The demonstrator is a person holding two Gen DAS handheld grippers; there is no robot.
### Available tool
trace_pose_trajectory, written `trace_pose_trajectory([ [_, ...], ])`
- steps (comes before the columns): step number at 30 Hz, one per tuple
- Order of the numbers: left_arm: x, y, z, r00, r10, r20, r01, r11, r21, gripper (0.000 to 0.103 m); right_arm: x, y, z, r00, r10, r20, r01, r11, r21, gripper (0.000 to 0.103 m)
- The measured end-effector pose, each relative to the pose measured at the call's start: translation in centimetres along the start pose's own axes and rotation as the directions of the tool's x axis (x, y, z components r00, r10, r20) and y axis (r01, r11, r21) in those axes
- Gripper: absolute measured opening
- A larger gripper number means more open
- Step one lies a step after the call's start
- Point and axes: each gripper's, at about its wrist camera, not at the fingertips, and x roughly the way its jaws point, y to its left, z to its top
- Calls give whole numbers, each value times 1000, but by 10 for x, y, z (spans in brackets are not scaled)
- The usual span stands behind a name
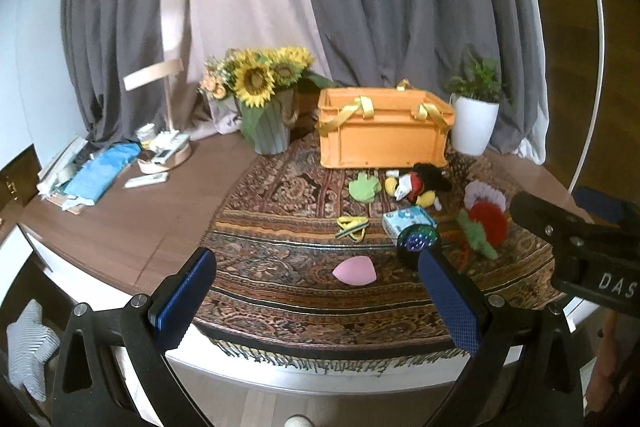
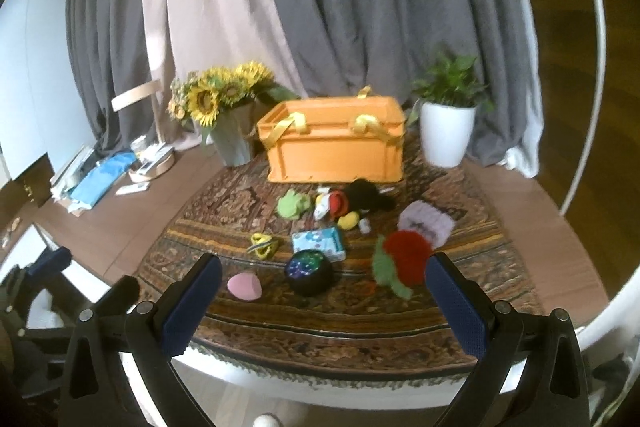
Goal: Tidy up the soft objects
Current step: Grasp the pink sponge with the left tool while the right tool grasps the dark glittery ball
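Note:
An orange bin (image 1: 384, 131) (image 2: 334, 147) with yellow handles stands at the back of a patterned cloth (image 1: 304, 291). In front of it lie a green plush (image 1: 363, 187) (image 2: 293, 205), a mouse plush (image 1: 420, 183) (image 2: 352, 205), a lilac knit piece (image 1: 484, 193) (image 2: 426, 221), a red and green fuzzy toy (image 1: 486, 225) (image 2: 400, 261), a pale blue packet (image 1: 406, 221) (image 2: 319, 243), a yellow band (image 1: 352, 227) (image 2: 263, 245), a dark sequinned round thing (image 1: 418, 239) (image 2: 308, 271) and a pink egg-shaped sponge (image 1: 354, 270) (image 2: 245, 287). My left gripper (image 1: 316, 267) and my right gripper (image 2: 324, 275) hang open near the table's front edge, holding nothing.
A sunflower pot (image 1: 264, 107) (image 2: 230, 123) stands left of the bin, a white potted plant (image 1: 474, 115) (image 2: 446, 123) to its right. A wooden lamp (image 1: 160, 115), blue cloth (image 1: 104, 171) and papers crowd the table's left. Grey curtains hang behind.

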Motion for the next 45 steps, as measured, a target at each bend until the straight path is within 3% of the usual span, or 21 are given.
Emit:
trace_pose_trajectory([
  [13,94,-3,-23,994,-82,-70,88,993,77,100,95,2,-12,991,49,-126,-46,998,31,95],
  [25,153,-8,-38,972,-175,-155,187,980,68,89,165,2,-28,964,84,-253,-66,995,77,86],
  [39,189,-18,-49,935,-262,-240,277,960,31,55,206,1,-40,936,131,-327,-99,989,112,72],
  [45,187,-20,-50,933,-267,-241,284,958,36,51,213,-1,-41,924,175,-339,-131,980,147,65],
])
